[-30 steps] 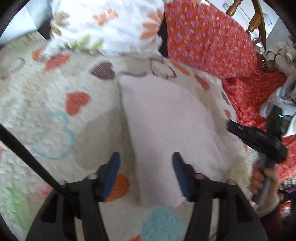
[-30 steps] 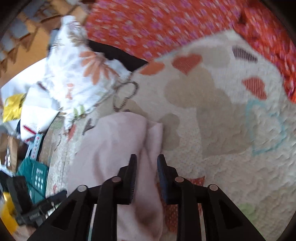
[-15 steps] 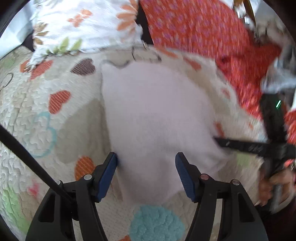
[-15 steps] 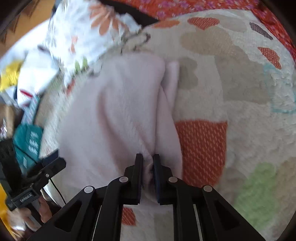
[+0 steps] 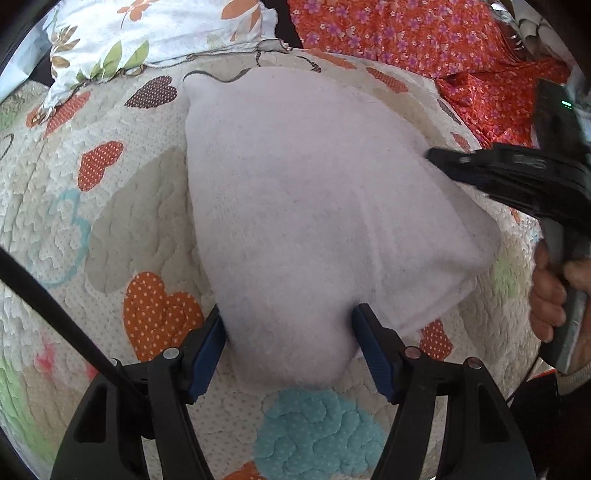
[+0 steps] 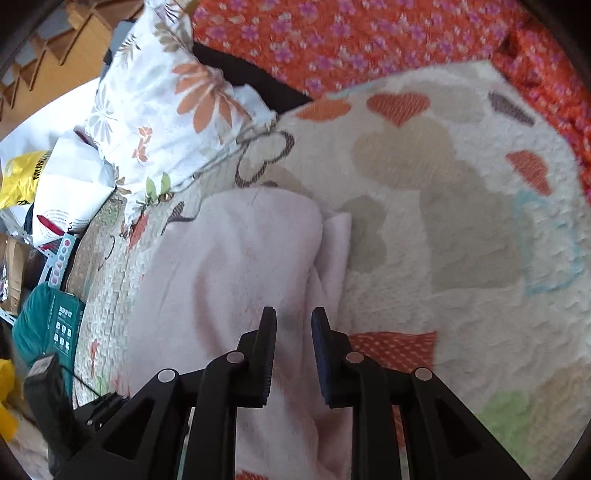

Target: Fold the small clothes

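- on the cream quilted bedspread with coloured heart patches [image 5: 122, 229], a pale pink fleecy folded garment [image 5: 314, 206] lies flat, its near end reaching down between the blue pads of the left gripper [image 5: 288, 328].
- left gripper's jaws are opening; they straddle the garment's near end, the pads at its two edges, not pinching it.
- right gripper [image 6: 293, 325] hangs over the same garment [image 6: 240, 280], beside a raised fold along its right edge; its jaws are opening, with a narrow gap and cloth beneath, nothing clamped.
- from the left wrist view, the right gripper's black body [image 5: 517, 177] sits over the garment's far right corner, with the person's hand [image 5: 554, 295] around its grip.
- a white pillow with orange flowers and green leaves [image 5: 155, 33] rests at the bedspread's far edge, beside an orange-red cloth with small purple flowers [image 5: 424, 40].
- beyond the bed's left side in the right wrist view stand a teal box [image 6: 55, 321] and a yellow bag [image 6: 22, 177].
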A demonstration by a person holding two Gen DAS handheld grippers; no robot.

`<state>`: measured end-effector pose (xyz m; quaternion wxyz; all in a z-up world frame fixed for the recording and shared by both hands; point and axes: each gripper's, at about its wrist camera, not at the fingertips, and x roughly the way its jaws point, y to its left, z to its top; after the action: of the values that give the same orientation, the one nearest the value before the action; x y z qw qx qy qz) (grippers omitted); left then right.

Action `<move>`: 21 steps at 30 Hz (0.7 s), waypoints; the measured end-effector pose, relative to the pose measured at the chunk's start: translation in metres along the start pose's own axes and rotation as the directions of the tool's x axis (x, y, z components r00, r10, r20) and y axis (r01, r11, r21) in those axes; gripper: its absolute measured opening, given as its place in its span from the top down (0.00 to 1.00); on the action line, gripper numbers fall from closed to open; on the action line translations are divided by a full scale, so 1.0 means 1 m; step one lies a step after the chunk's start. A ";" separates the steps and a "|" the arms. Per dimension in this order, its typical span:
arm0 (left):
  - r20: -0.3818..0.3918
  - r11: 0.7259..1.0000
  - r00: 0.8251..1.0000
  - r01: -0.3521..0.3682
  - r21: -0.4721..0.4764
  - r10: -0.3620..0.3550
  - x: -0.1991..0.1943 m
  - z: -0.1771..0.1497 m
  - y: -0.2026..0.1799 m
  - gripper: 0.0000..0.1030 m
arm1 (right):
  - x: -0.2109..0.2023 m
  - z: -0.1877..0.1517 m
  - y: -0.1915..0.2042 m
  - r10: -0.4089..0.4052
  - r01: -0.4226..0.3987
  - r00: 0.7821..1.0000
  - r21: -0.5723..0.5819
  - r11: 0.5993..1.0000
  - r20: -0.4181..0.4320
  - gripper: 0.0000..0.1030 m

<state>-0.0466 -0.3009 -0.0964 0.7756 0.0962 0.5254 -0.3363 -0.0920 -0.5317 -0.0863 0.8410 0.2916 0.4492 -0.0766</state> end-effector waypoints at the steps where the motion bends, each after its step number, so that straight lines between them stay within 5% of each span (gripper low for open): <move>1: 0.003 1.000 1.000 -0.001 0.007 0.001 -0.001 0.000 -0.001 0.34 | 0.006 0.001 -0.002 -0.056 0.056 0.998 -0.004 0.998 -0.018 0.79; 9: 0.068 0.999 0.997 0.018 0.047 -0.021 -0.023 -0.004 -0.003 0.34 | -0.015 0.008 -0.005 -0.156 0.157 0.985 -0.017 0.987 0.071 0.72; 14: 0.170 0.995 0.985 -0.038 0.090 0.022 -0.043 -0.007 -0.005 0.34 | -0.040 0.005 -0.004 -0.133 0.134 0.979 0.004 0.991 0.152 0.72; 19: 0.294 0.988 0.951 -0.125 0.087 0.095 -0.067 -0.013 -0.008 0.32 | -0.057 -0.006 0.007 -0.146 0.153 0.968 -0.019 0.988 0.204 0.70; 21: 0.363 0.981 0.921 -0.177 0.076 0.138 -0.079 -0.017 -0.012 0.28 | -0.061 -0.010 0.010 -0.148 0.156 0.966 -0.025 0.987 0.210 0.70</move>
<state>-0.0841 -0.2677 -0.0315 0.8762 0.1172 0.3479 -0.3123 -0.1311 -0.5261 -0.0376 0.8808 0.2294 0.3814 -0.1616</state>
